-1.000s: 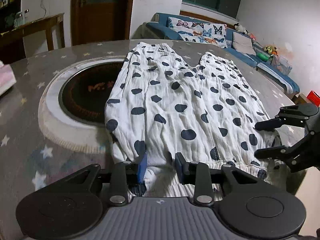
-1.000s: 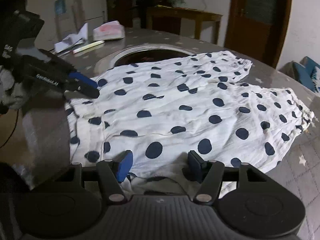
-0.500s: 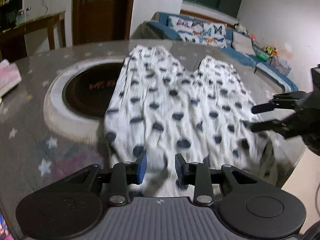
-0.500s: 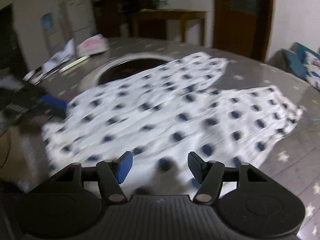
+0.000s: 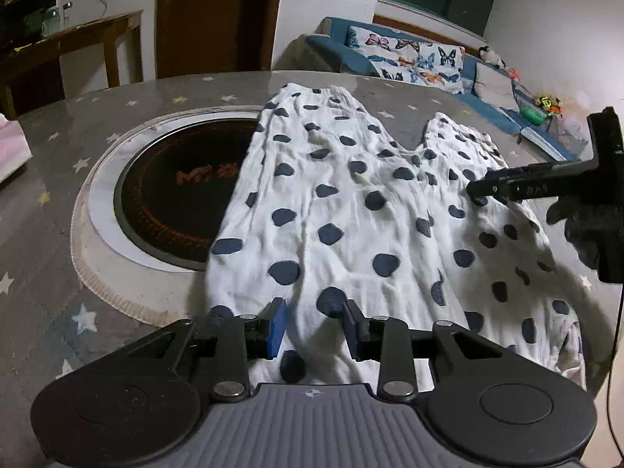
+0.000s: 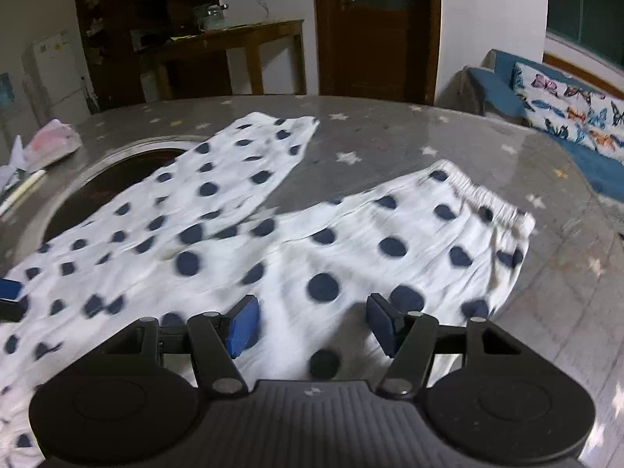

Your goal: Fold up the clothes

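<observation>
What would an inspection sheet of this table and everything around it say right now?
Surface: round grey star-print table with a dark round inset hob.
Job's things: white polka-dot trousers spread flat, unfolded, partly over the hob.
Clutter: pink tissue pack, papers at the far edge.
Grippers: left gripper and right gripper both open over the fabric, gripping nothing.
Cables: thin black cable at the right edge.
Surroundings: butterfly-print sofa, wooden door, side table.

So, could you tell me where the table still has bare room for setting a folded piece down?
Bare table lies beyond the polka-dot trousers, towards the door, and between their two legs. More runs right of the right leg's cuff. The left is crowded: the trousers overlap the round inset hob, and a tissue pack and papers sit beyond it.
</observation>
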### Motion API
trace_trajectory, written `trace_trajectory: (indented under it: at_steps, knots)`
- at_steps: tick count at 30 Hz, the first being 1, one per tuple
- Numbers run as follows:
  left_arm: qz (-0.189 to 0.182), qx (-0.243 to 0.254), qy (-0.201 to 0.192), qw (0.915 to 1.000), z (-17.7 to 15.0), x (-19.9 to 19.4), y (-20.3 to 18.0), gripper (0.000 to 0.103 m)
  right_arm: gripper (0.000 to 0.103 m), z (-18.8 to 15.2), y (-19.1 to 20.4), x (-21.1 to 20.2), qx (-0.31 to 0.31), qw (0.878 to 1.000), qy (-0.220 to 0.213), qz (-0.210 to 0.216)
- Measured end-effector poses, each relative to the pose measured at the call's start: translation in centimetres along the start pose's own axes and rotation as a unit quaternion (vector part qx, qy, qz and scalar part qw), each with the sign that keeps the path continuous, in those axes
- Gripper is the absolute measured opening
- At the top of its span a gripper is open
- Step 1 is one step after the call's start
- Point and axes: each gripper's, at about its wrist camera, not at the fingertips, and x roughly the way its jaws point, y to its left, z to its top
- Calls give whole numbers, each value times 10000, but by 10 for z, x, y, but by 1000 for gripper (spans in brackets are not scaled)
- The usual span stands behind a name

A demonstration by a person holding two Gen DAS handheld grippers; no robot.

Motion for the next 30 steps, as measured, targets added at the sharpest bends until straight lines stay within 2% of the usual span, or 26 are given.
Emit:
trace_trajectory:
  at_steps: [4, 7, 11, 13, 17, 19, 21, 23, 26, 30]
  knots:
    - [92, -53, -46, 9999, 0, -2, 5, 35, 63, 18, -9, 10, 7, 9996, 47, -266]
    - [221, -82, -134, 9996, -1, -7, 7, 36, 62, 37, -5, 11, -118, 9996, -70, -229]
    - [552, -62, -300, 9980, 0, -14, 10, 43, 62, 74, 17, 25, -234, 9994, -172, 187]
    - [654, -87, -325, 9973, 1, -15, 13, 43, 62, 90, 31, 39, -332, 9989, -137, 303]
    - [674, -160, -241, 9973, -2, -12, 22, 42, 61, 114, 60, 72, -586, 9972, 43, 454]
    - [640, -200, -187, 9976, -4, -9, 25, 41, 57, 122, 71, 87, -649, 9965, 131, 509]
    - [607, -205, -175, 9978, -6, -8, 28, 37, 54, 130, 85, 102, -720, 9959, 210, 509]
    - [597, -151, -191, 9979, -7, -7, 28, 27, 53, 137, 93, 117, -746, 9956, 254, 501]
    - [593, -95, -216, 9980, -7, -6, 30, 17, 50, 146, 103, 138, -753, 9956, 322, 465]
    - [544, -141, -239, 9981, -7, -6, 34, 11, 48, 155, 112, 159, -750, 9955, 357, 446]
